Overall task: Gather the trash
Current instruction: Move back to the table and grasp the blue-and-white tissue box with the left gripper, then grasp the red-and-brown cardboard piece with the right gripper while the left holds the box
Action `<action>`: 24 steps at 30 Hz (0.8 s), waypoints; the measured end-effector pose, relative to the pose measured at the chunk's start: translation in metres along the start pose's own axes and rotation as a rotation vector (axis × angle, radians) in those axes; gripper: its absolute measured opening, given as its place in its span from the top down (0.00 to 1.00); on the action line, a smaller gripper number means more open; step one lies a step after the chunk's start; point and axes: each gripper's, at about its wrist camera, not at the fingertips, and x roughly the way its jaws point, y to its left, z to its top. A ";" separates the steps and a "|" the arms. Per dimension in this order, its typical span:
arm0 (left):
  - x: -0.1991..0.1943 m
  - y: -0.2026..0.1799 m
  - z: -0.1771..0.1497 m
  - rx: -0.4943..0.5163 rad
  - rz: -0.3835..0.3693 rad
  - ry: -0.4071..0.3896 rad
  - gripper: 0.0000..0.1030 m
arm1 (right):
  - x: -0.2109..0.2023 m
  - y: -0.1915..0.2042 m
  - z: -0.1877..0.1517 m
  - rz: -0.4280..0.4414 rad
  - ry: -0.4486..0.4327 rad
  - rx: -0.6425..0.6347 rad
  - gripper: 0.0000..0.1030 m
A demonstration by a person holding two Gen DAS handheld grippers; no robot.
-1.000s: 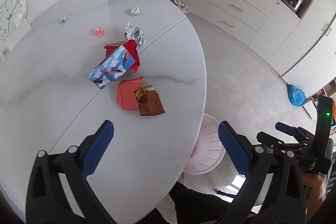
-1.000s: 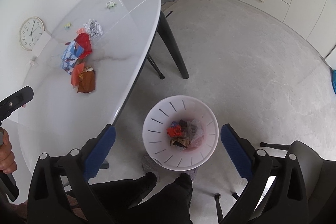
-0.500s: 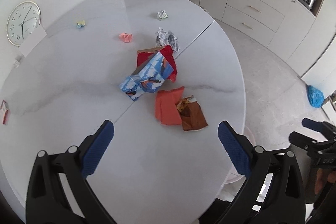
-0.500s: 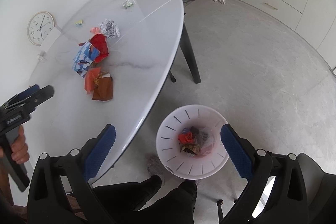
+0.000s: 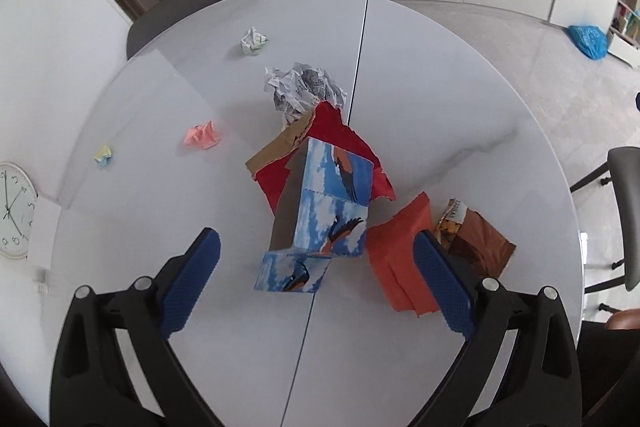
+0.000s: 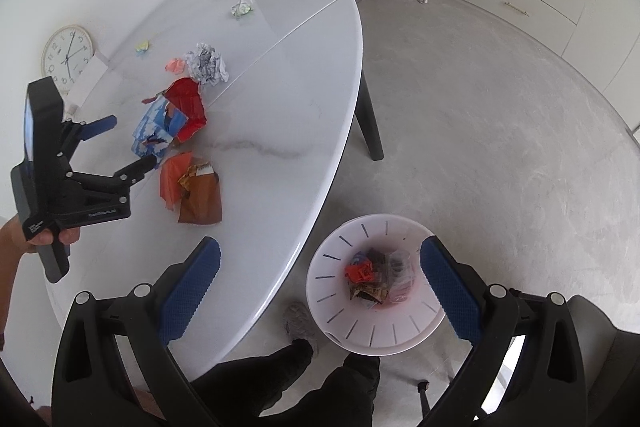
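Our left claw [image 5: 316,267] is spread wide and holds nothing, hovering above the flattened blue-and-white cardboard box printed with birds [image 5: 320,219], which lies on the round white marble-look desk [image 5: 460,115]. In the right wrist view the same claw [image 6: 120,143] flanks that box [image 6: 158,131]. Under the box's far end lies a torn red cardboard sheet [image 5: 340,135]; just beside our right finger sit a folded orange paper sheet [image 5: 400,255] and a brown snack wrapper [image 5: 476,239]. Farther off are a crumpled grey printed paper ball [image 5: 302,87], a small pink wad [image 5: 202,135], a yellow scrap [image 5: 103,155] and a white-green wad [image 5: 253,41]. Our right claw [image 6: 318,285] is also spread and empty, over the floor near the white slotted plastic bin [image 6: 340,319], which holds some trash.
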 end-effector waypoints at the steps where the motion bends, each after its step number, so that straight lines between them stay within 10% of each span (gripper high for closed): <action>1: 0.006 0.002 0.002 0.009 -0.010 0.007 0.15 | 0.001 0.000 0.001 -0.001 0.001 0.008 0.03; 24: 0.021 0.030 -0.006 -0.050 -0.165 -0.005 0.49 | 0.017 0.023 0.001 0.010 0.013 0.039 0.03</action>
